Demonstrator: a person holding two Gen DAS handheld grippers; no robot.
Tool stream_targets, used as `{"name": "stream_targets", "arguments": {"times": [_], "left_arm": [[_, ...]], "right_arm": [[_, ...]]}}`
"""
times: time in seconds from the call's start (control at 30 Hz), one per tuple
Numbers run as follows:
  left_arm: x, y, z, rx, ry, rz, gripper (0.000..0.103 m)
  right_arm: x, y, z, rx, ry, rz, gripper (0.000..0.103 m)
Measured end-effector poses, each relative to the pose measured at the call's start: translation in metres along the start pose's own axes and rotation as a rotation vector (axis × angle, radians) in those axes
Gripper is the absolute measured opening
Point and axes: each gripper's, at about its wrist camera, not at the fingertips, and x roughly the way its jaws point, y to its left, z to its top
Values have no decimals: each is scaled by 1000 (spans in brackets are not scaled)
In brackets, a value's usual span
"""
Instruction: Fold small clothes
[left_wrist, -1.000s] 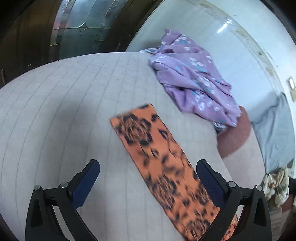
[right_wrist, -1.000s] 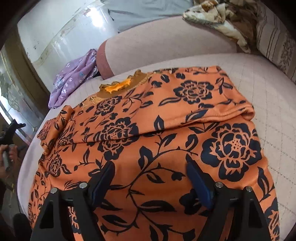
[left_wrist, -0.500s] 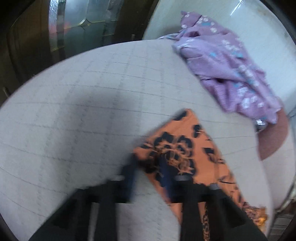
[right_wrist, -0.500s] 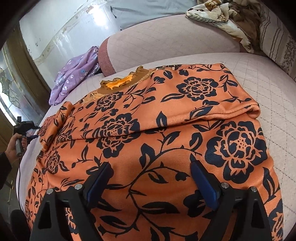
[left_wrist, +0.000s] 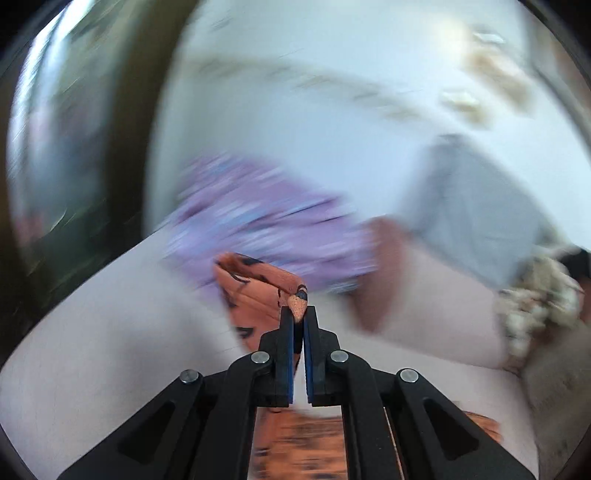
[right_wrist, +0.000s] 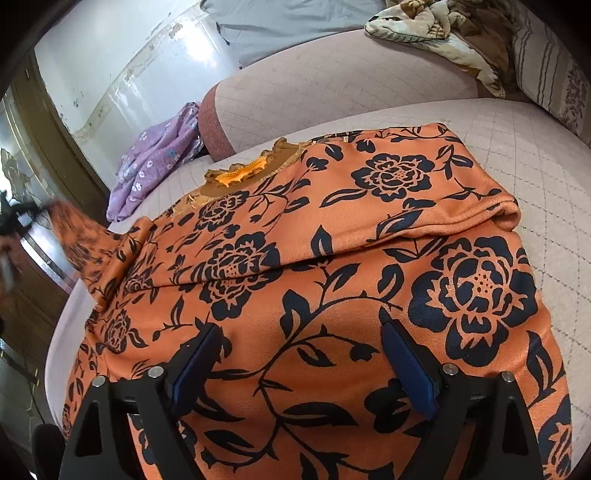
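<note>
- Orange fabric printed with dark navy flowers, the orange garment (right_wrist: 332, 266), fills the middle and lower part of the right wrist frame, spread on a pale quilted cushion (right_wrist: 517, 147).
- One sleeve lies folded across the body of the garment, its cuff (right_wrist: 506, 214) at the right of the frame, resting on the cloth.
- The garment's ruffled brown and yellow neckline (right_wrist: 251, 170) sits in the upper middle.
- The right gripper (right_wrist: 301, 360) stands wide apart at the bottom of the frame, blue pads on either side, over the lower part of the garment; nothing lies between its fingers, and whether the tips touch the cloth cannot be told.
- The left gripper (left_wrist: 298, 317) is closed down to a narrow slit in the centre of the blurred left wrist frame, pinching the end of the other sleeve (left_wrist: 258, 288), which bunches just above and left of the fingertips.
- In the right wrist view that sleeve rises off the cushion at the left edge, blurred.
- A purple floral garment (right_wrist: 155, 166) lies crumpled in the upper left, apart from the orange one.
- A patterned blanket (right_wrist: 443, 33) is heaped in the upper right.
</note>
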Motion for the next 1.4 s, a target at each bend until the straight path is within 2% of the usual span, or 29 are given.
{"name": "stream_targets", "arguments": {"times": [0.1, 0.2, 0.27, 0.3, 0.33, 0.37, 0.43, 0.5, 0.53, 0.57, 0.63, 0.73, 0.8, 0.87, 0.93, 1.03, 1.1, 1.23, 1.33, 1.4], "left_arm": [[-16, -109, -1, 130, -29, -215, 4], [-8, -187, -18, 186, 35, -369, 5], [9, -242, -46, 212, 102, -435, 8], [18, -257, -57, 228, 142, -453, 38], [40, -281, -83, 285, 273, -484, 61], [55, -289, -105, 320, 368, -474, 87], [78, -284, -146, 356, 470, -420, 87], [89, -262, -170, 358, 499, -346, 87], [97, -236, -181, 337, 507, -269, 87], [100, -220, -186, 307, 515, -223, 87], [108, -168, -192, 195, 530, -112, 87], [109, -117, -204, 118, 505, 19, 87], [100, -97, -207, 105, 475, 66, 87], [96, -77, -211, 107, 431, 110, 87], [101, -69, -221, 126, 411, 138, 87], [106, -65, -235, 163, 430, 153, 87], [110, -61, -246, 179, 444, 159, 87], [111, -64, -251, 155, 431, 133, 87], [111, -65, -250, 137, 427, 115, 87], [111, -65, -251, 139, 428, 115, 88]], "right_arm": [[-1, -2, 0, 10, -5, 14, 91], [-2, -5, 0, 24, -12, 32, 91], [-3, -6, 1, 34, -17, 45, 91], [-4, -8, 1, 41, -19, 53, 91], [-4, -9, 1, 46, -21, 60, 91], [-5, -10, 1, 53, -24, 70, 91], [-6, -13, 1, 69, -30, 89, 91], [-7, -14, 1, 77, -34, 100, 91], [-7, -15, 1, 80, -37, 104, 91], [-7, -15, 1, 82, -37, 106, 91], [-8, -15, 1, 82, -38, 106, 91], [-8, -15, 3, 86, -30, 101, 91], [-13, -12, 8, 109, -8, 77, 91], [-22, -14, 18, 159, 0, 125, 91], [-34, -19, 35, 221, -35, 156, 91], [-34, -40, 71, 350, -40, 181, 90], [-21, -55, 95, 404, -21, 141, 90], [17, -79, 114, 538, 71, 66, 86], [35, -87, 119, 604, 74, 25, 73], [44, -86, 121, 618, 97, -35, 57]]}}
